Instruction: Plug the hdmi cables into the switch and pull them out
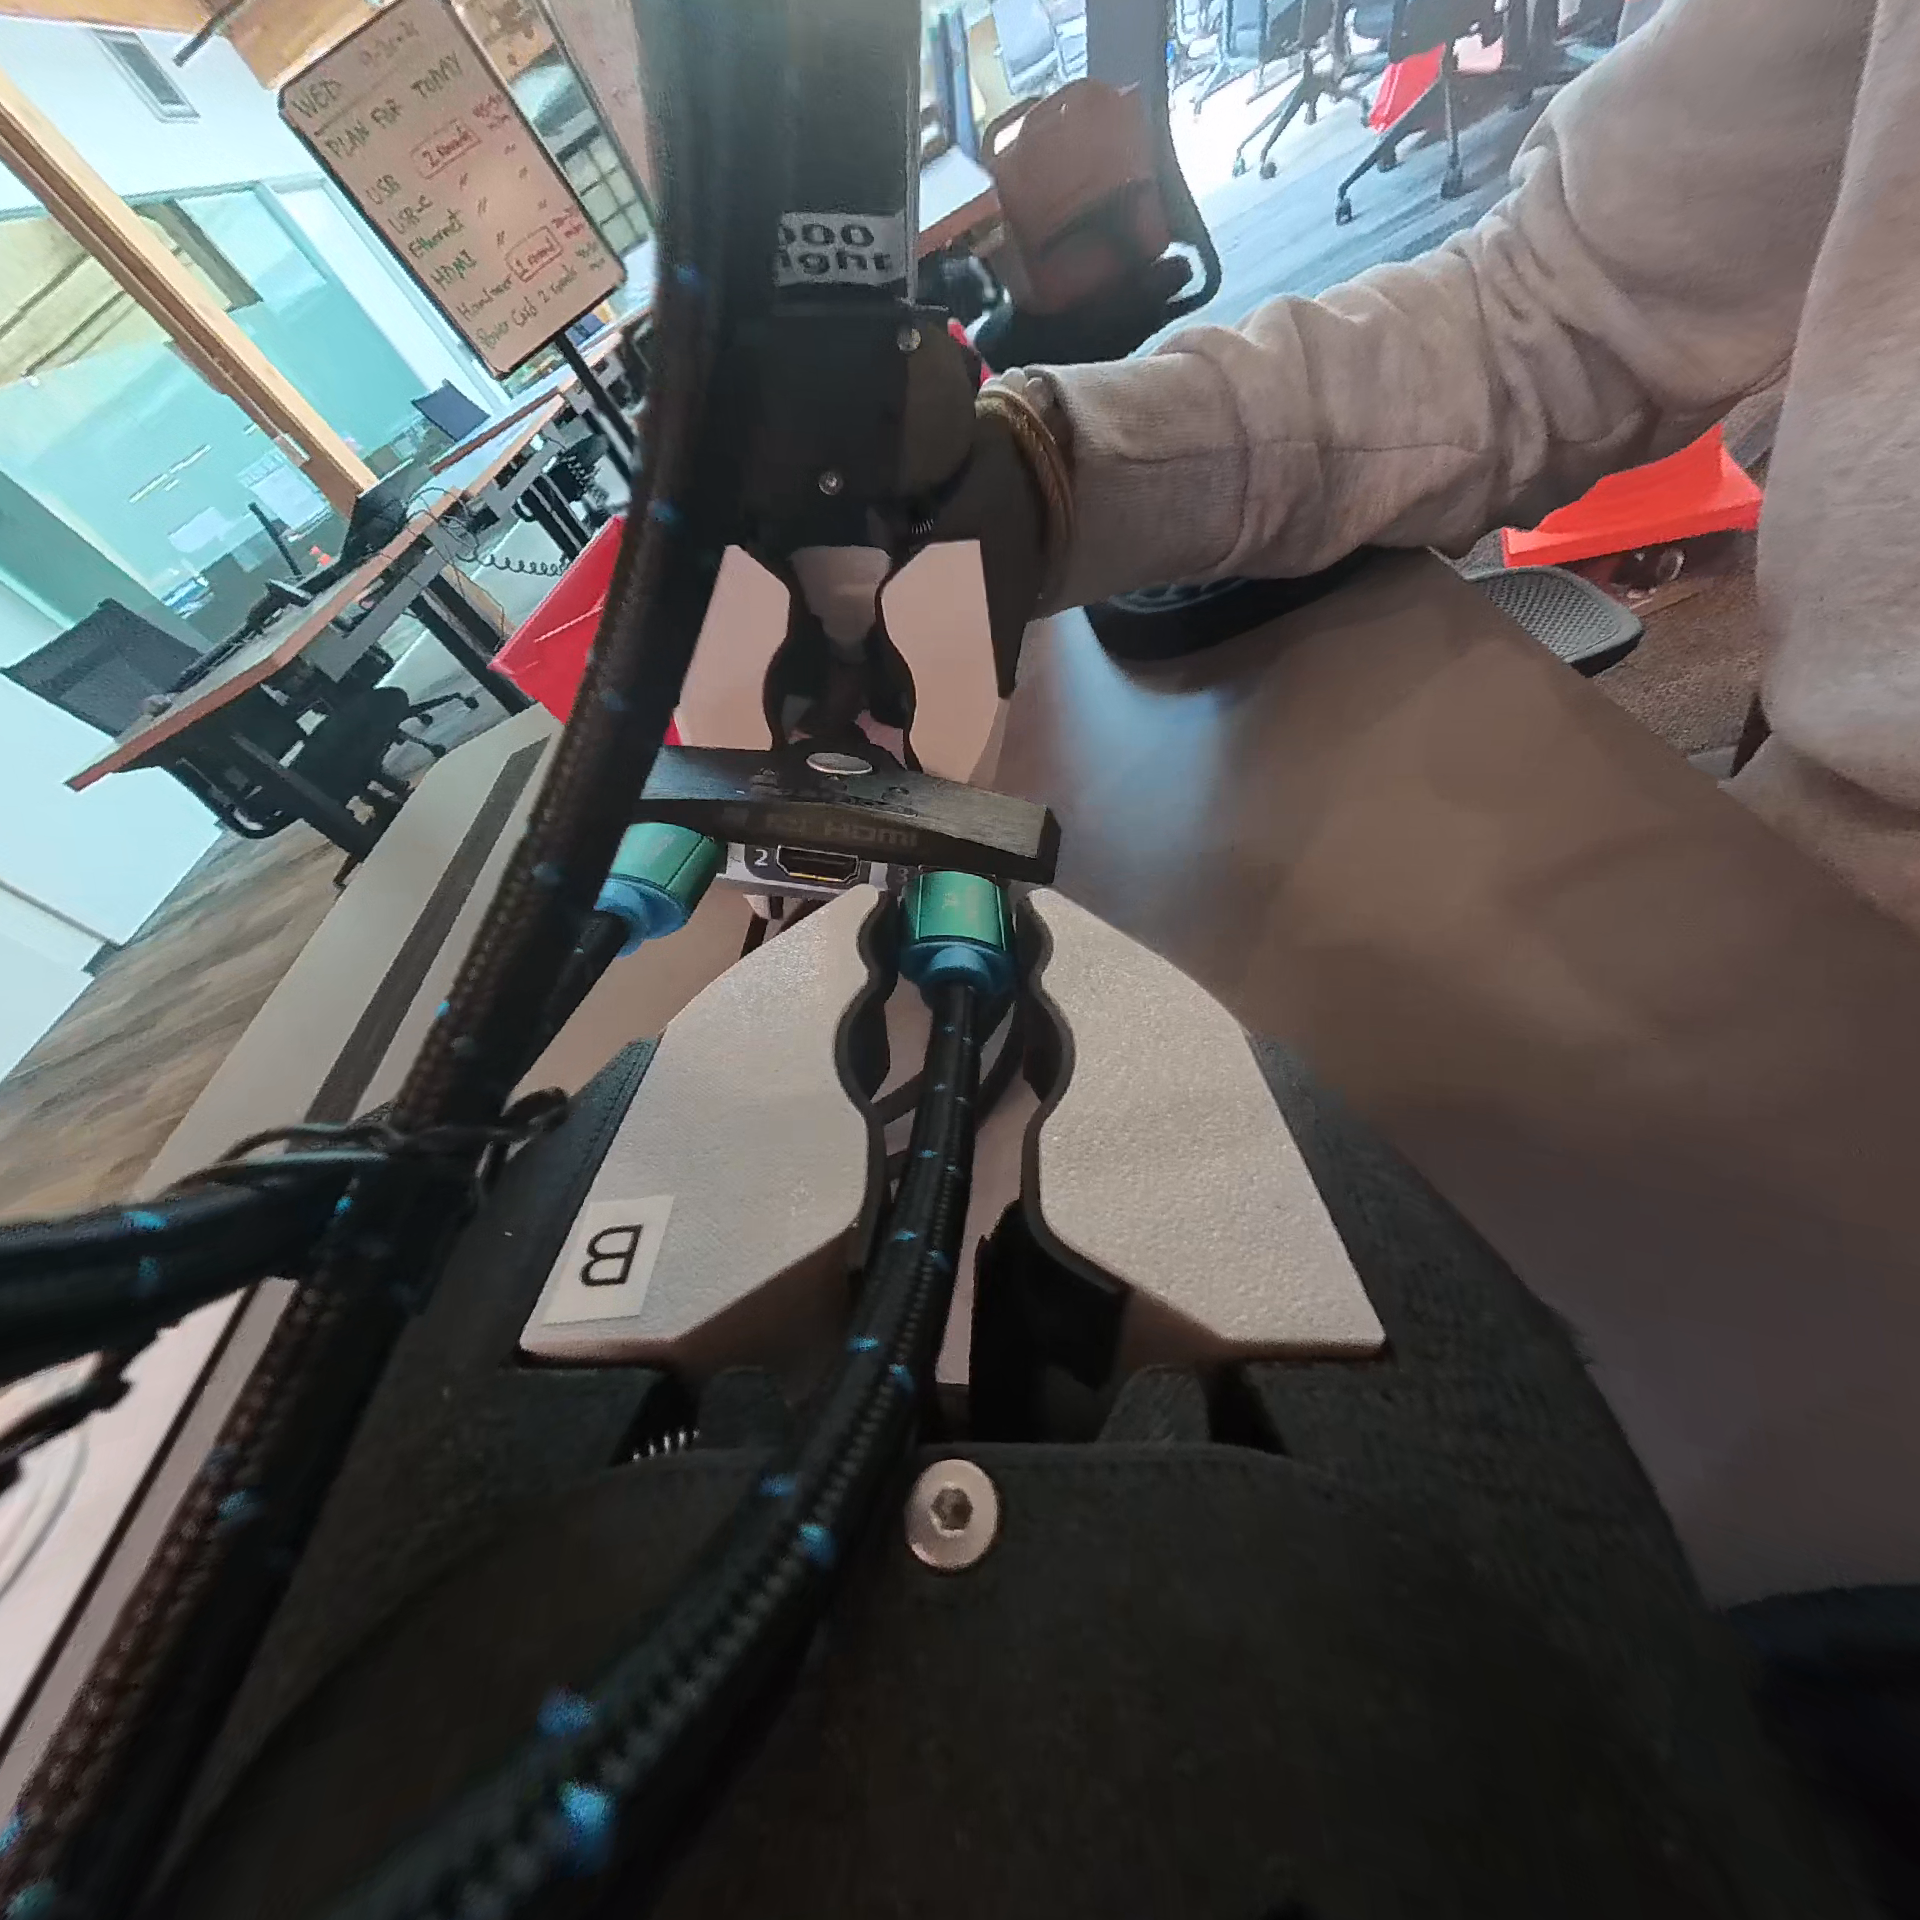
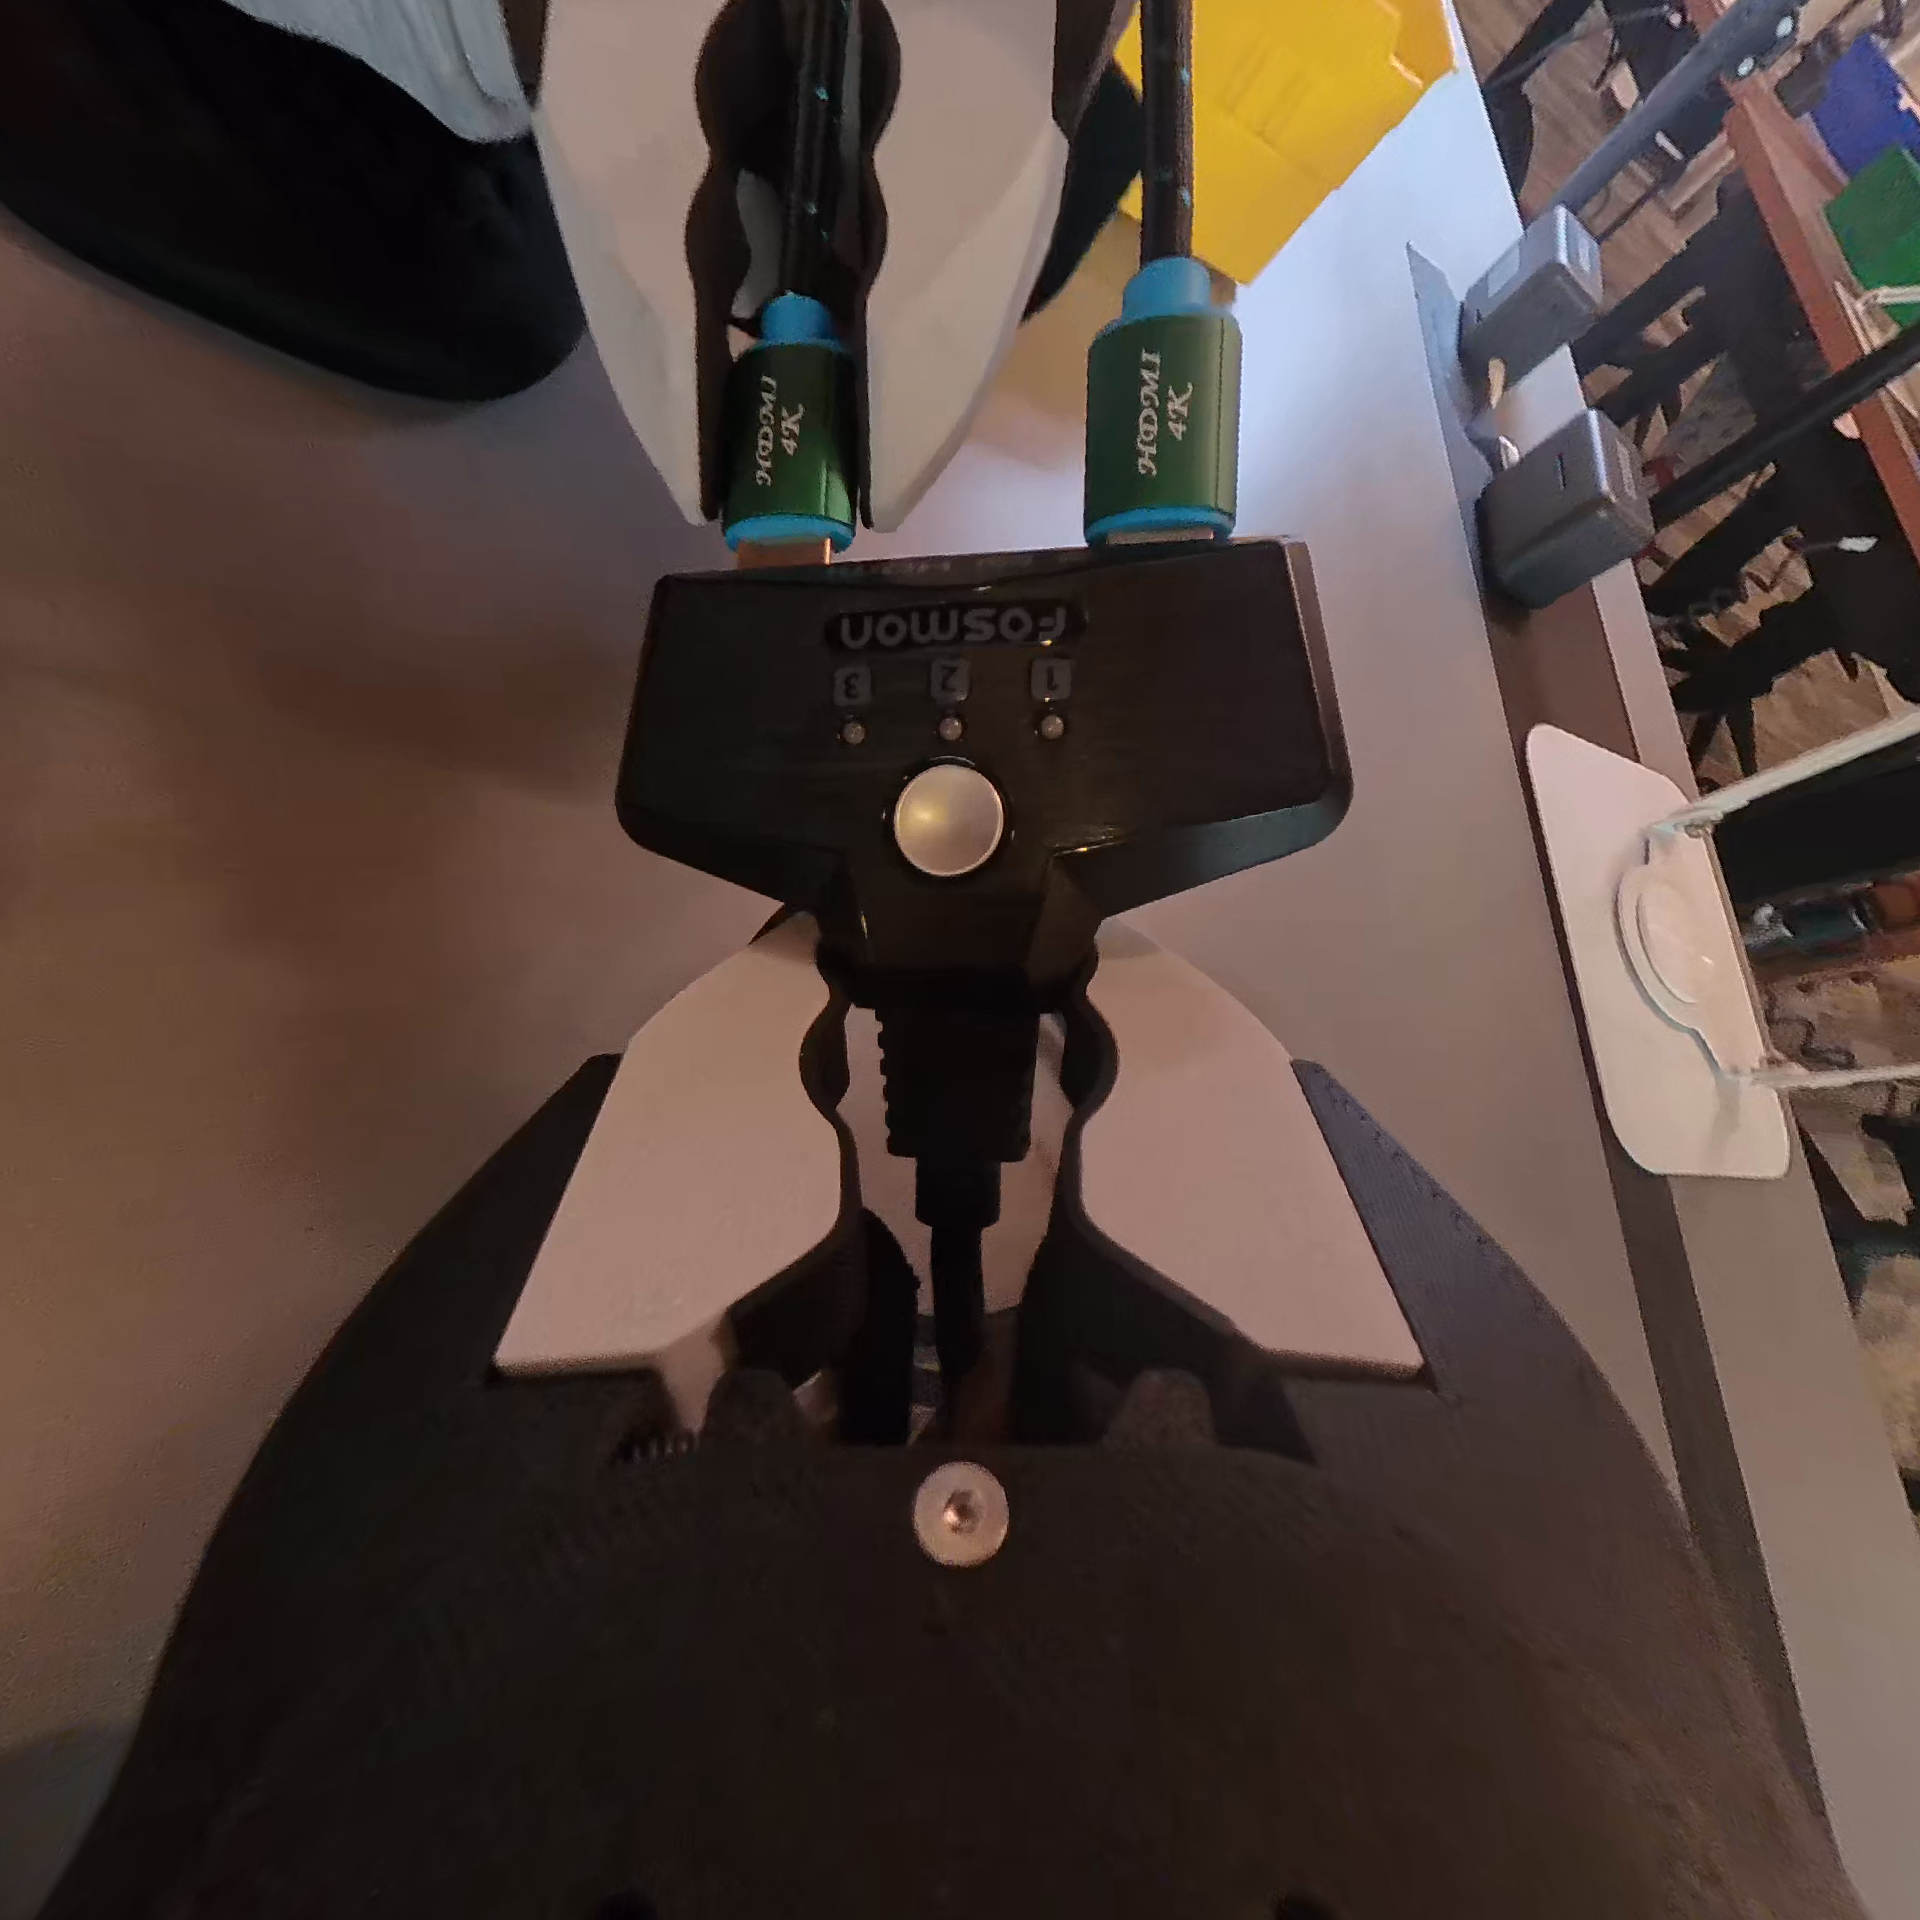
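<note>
The black switch point(image 2: 977, 727) is hovering just above the grey tabletop point(image 2: 312, 831), and the right tongs point(image 2: 956, 997) are clamping its narrow cable end. On its far edge, one green plug point(image 2: 1164, 436) is sitting fully home in an end port. At the opposite end port, the left tongs point(image 1: 951, 935) are gripping a second green plug point(image 2: 795, 447), whose metal tip is showing, so it seems partly seated. The middle port point(image 1: 821, 862) is standing empty; whether this is insertion or removal, I cannot tell.
</note>
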Tool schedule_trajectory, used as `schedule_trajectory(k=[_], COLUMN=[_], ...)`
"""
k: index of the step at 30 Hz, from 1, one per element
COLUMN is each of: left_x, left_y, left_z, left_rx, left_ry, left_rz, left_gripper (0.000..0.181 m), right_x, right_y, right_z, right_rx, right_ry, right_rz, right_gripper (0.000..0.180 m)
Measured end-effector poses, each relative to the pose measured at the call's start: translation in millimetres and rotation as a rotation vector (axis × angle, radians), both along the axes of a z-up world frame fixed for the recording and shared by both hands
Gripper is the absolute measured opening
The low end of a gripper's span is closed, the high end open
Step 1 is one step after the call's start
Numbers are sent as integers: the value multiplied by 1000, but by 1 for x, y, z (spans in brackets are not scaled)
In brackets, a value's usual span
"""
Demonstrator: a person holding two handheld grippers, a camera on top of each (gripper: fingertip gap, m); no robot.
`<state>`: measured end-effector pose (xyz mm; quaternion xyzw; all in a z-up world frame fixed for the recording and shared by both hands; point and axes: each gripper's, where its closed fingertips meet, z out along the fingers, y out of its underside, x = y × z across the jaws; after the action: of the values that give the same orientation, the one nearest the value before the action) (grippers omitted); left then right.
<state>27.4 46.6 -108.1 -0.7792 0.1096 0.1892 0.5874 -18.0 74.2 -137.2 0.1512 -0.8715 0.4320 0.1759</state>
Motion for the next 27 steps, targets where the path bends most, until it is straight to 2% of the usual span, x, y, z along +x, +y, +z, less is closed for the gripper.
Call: schedule_trajectory(k=[8,17,20,22,27], left_x=[-15,-16,-16,-17,-14], left_y=[4,3,-2,-5,-11], left_z=[-16,-18,-12,-4,4], left_rx=[-104,-105,-72,-48,-23], left_ry=[54,41,-19,1,11], left_rz=[114,107,95,111,99], left_gripper=[21,21,22,35,31], right_x=[-16,-17,-15,-13,-12], right_y=[-4,-3,-5,-5,-4], right_z=[-14,-17,-13,-13,-11], right_rx=[55,52,34,21,1], right_ry=[31,14,13,8,-7], right_rz=[-106,-95,-74,-59,-49], right_gripper=[37,38,37,37,37])
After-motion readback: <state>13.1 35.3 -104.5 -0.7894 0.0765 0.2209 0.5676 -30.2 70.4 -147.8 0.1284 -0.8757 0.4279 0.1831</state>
